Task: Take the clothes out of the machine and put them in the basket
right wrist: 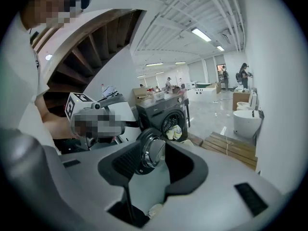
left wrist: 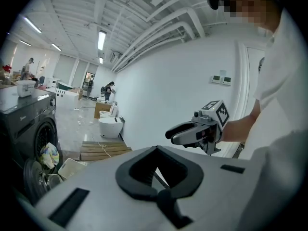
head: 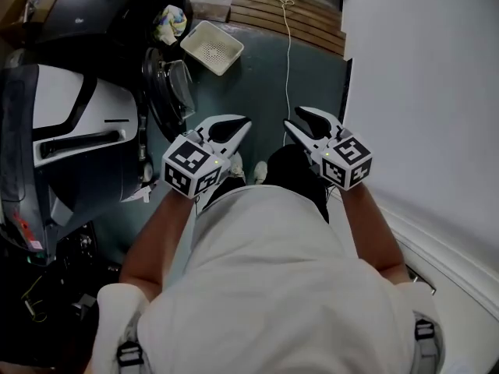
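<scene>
A dark washing machine [head: 70,123] stands at the left with its round door [head: 168,88] swung open. Light-coloured clothes [head: 170,23] bulge out of the drum mouth, and the right gripper view shows these clothes [right wrist: 174,132] too. On the floor beside the door sits a white perforated basket [head: 212,47]. My left gripper [head: 246,121] hangs in the air in front of my body, with its tips together and nothing in it. Level with it, my right gripper [head: 295,118] has its jaws apart and empty. Both are well short of the machine.
A wooden pallet [head: 288,14] lies beyond the basket, and a thin white cord [head: 288,45] runs from it across the floor. A white wall [head: 421,92] closes off the right side. A white toilet [right wrist: 246,121] stands near that wall. People stand far off in the hall.
</scene>
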The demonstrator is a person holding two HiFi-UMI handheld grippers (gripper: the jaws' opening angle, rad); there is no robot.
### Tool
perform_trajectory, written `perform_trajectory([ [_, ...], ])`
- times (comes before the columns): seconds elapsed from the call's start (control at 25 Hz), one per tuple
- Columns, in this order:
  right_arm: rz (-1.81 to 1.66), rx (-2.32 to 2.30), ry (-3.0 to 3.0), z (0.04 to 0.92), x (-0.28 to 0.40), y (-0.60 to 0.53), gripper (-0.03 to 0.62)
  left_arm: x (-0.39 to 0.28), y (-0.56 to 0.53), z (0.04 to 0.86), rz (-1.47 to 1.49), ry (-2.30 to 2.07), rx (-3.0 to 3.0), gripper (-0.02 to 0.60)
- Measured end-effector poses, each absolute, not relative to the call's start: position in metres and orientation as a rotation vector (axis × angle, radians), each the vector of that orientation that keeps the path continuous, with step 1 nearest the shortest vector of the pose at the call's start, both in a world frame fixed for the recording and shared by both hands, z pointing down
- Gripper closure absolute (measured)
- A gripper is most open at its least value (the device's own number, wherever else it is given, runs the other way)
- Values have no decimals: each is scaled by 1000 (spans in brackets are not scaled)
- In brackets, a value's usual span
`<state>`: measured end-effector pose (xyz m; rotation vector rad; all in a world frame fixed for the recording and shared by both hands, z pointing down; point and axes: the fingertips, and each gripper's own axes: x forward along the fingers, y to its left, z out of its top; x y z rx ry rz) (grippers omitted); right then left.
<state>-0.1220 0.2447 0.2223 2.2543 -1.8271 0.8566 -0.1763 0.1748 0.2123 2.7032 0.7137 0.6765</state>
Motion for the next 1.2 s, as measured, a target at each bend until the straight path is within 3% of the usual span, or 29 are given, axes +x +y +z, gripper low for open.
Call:
perform_trajectory([
  [0.28,866,2133,-1901,239,-53,208,431,-117,147,230,691,612,2698,584],
  [0.84,819,1641,-2155,277,137,132,431,76,106,241,680,203,2695,584],
  [1.2,828,1414,-2228,317,175,45,430,109,54,268,666,-14,2637,584],
])
